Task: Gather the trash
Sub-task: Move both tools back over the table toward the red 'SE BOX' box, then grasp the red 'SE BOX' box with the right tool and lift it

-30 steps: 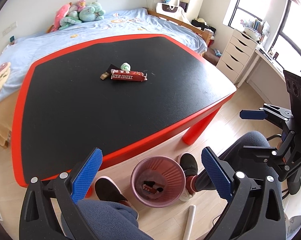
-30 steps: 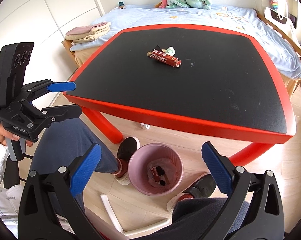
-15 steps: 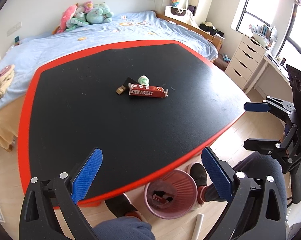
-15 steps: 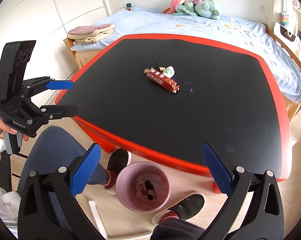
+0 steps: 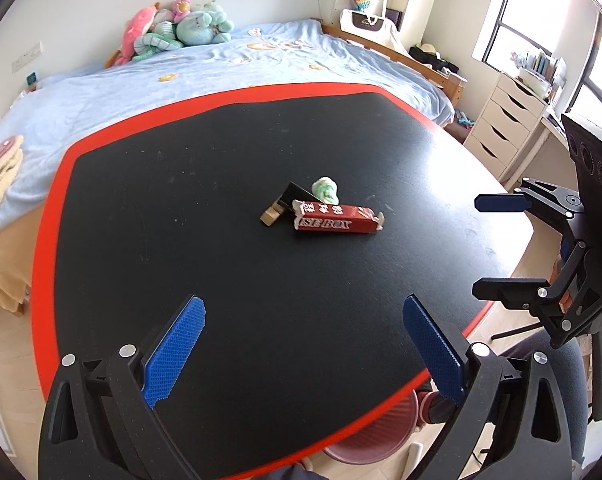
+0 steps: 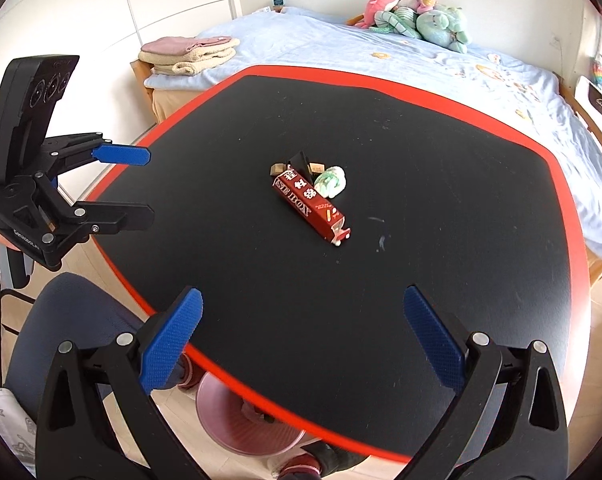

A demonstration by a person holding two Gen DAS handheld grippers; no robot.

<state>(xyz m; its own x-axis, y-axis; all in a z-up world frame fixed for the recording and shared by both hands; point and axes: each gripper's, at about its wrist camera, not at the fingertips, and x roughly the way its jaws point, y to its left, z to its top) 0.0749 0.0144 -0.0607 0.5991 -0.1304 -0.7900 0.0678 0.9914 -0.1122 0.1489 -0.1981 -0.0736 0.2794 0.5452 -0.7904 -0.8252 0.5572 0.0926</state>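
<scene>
Both tools hang above the near edge of the black, red-rimmed counter (image 5: pixel 221 184) with nothing in them: the left hand-held gripper (image 5: pixel 303 350) has its blue pads spread wide, and the right hand-held gripper (image 6: pixel 301 338) is spread just as wide. The trash sits in a tight cluster near the middle of the counter, well apart from both — a red carton (image 5: pixel 337 218) lying on its side, a crumpled green-and-white wad (image 5: pixel 325 190) touching its far side, and a dark wrapper (image 6: pixel 301 160) with a small tan piece (image 5: pixel 269 216) beside it. The pink bin (image 6: pixel 245 420) stands on the floor under the near edge, mostly hidden by the counter, so its opening can barely be judged from here. The likely trouble is the crowding: pads closing on the carton could nudge the light wad or wrapper away, or pinch two things at once and drop one on the way to the bin. The carton's open end also looks torn — it may crush or slip if gripped there. A blind drop toward the bin could miss.
</scene>
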